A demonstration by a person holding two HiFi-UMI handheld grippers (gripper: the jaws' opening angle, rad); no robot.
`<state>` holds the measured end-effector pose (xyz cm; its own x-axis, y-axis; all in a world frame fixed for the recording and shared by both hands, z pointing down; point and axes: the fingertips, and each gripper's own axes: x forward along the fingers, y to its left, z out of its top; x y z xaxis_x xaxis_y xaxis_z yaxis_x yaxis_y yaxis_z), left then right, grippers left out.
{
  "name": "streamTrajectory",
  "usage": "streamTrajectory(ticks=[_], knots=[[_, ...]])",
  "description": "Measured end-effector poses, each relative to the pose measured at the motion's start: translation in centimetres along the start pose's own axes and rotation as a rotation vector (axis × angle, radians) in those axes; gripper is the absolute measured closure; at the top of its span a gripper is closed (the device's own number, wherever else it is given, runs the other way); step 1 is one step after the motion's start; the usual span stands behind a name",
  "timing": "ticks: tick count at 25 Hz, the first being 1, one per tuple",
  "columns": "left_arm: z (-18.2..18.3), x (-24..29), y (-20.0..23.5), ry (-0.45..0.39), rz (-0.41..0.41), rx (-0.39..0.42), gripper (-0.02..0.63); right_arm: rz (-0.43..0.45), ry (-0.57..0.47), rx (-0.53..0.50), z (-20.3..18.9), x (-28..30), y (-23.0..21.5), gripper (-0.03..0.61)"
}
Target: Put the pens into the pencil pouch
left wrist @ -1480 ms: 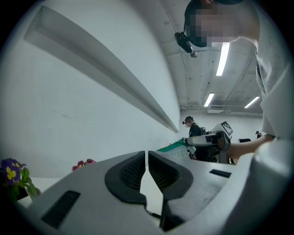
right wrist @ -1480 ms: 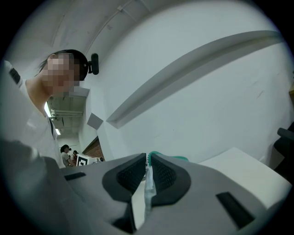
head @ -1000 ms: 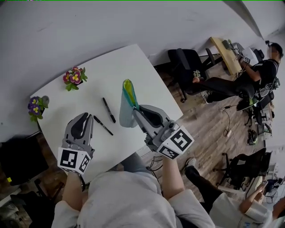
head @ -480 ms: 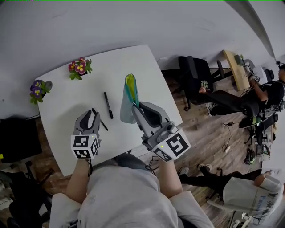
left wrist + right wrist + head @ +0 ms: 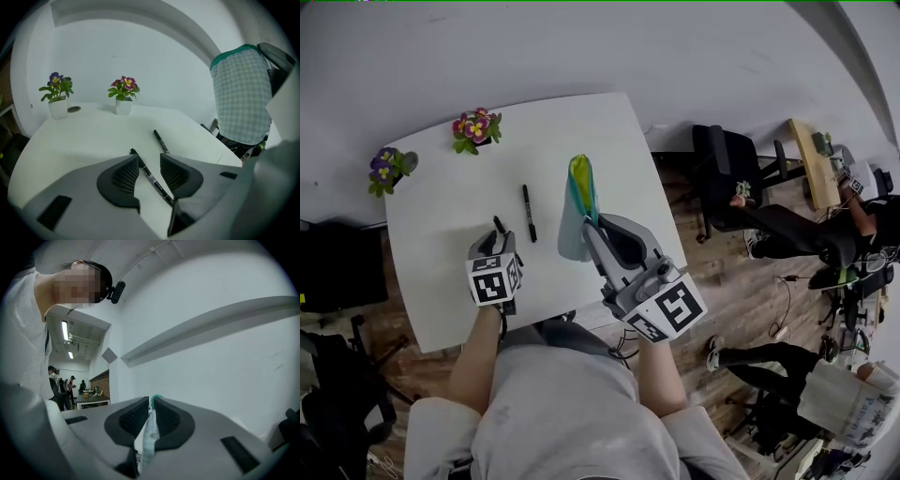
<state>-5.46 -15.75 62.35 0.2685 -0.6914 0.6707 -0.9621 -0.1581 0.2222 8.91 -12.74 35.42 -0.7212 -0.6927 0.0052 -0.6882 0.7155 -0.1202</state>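
Two black pens lie on the white table (image 5: 441, 225). The nearer pen (image 5: 151, 178) runs between the fingers of my left gripper (image 5: 147, 158), whose jaws are opening and do not press on it. In the head view only that pen's tip (image 5: 499, 225) shows, past the left gripper (image 5: 494, 244). The second pen (image 5: 529, 213) (image 5: 161, 141) lies free just beyond. My right gripper (image 5: 151, 414) (image 5: 596, 228) is shut on the edge of the checked pencil pouch (image 5: 577, 204) (image 5: 241, 93), held upright above the table with its green rim on top.
Two small flower pots (image 5: 475, 128) (image 5: 386, 167) stand at the table's far left edge. To the right of the table are a wooden floor, a black office chair (image 5: 727, 169) and seated people. The table's near edge lies just under my hands.
My left gripper has dropped down to the table over the nearer pen, tipped forward, and its jaws have opened. The right gripper with the pouch has stayed put.
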Motion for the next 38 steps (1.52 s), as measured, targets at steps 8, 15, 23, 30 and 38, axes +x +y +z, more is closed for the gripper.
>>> streamTrajectory(ticks=[8, 15, 23, 30, 38], knots=[[-1.5, 3.1, 2.1, 0.145, 0.108, -0.056, 0.448, 0.029, -0.004, 0.013, -0.1, -0.6, -0.7, 0.529], [-1.8, 3.4, 2.5, 0.206, 0.136, 0.065, 0.529, 0.032, -0.007, 0.027, -0.4, -0.9, -1.4, 0.529], [-1.5, 3.2, 1.8, 0.239, 0.077, 0.236, 0.532, 0.02, -0.015, 0.043, -0.5, -0.9, -1.7, 0.529], [-0.9, 4.4, 1.5, 0.269, 0.054, 0.274, 0.485, 0.007, -0.013, 0.039, -0.3, -0.7, -1.7, 0.529], [-0.7, 3.8, 0.9, 0.244, -0.046, 0.191, 0.538, 0.0, -0.011, 0.041, -0.5, -0.7, -1.2, 0.529]])
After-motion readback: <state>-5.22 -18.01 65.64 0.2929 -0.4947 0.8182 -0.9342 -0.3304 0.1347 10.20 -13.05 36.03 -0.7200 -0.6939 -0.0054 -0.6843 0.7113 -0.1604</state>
